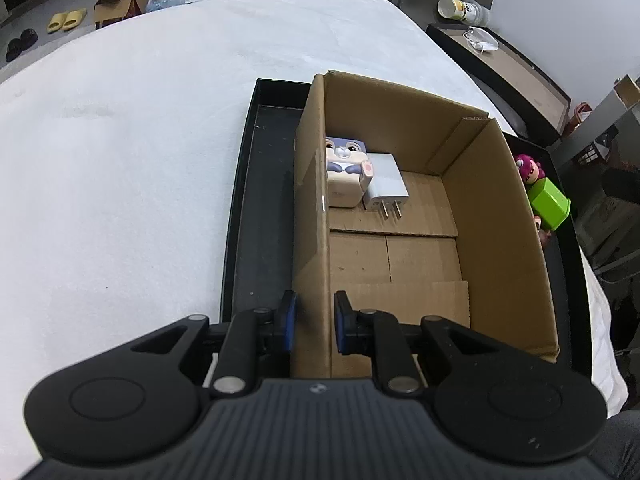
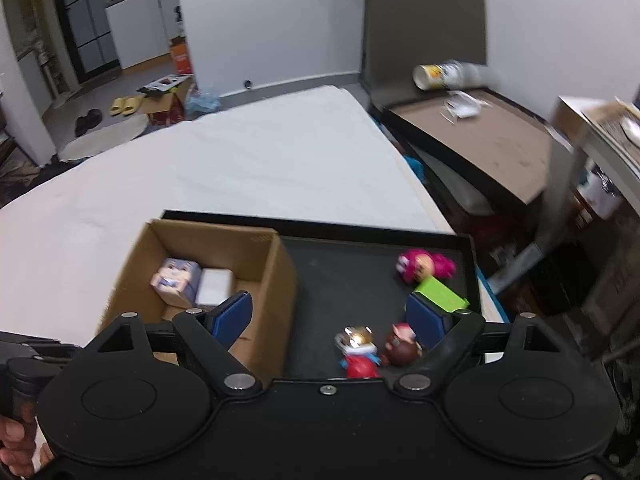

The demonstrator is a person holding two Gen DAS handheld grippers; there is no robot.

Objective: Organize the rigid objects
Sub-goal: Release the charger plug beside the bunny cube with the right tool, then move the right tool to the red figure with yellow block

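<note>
Pinching the cardboard box (image 1: 496, 216) wall in your left gripper (image 1: 315, 322), your right gripper (image 2: 330, 320) hangs with jaws released; the toy figures (image 2: 378, 346) lie just below, between them.

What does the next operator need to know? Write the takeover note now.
Left gripper: shut on the cardboard box's near-left wall, steadying it.
Right gripper: open, empty, above the black tray.
Done: bunny cube and white charger lie side by side in the box, touching, at its far-left corner.
Left, all on the tray right of the box: pink figure, green block, red figure, brown-haired figure.
Suggested: keep the box pinched and move these in one at a time.
</note>
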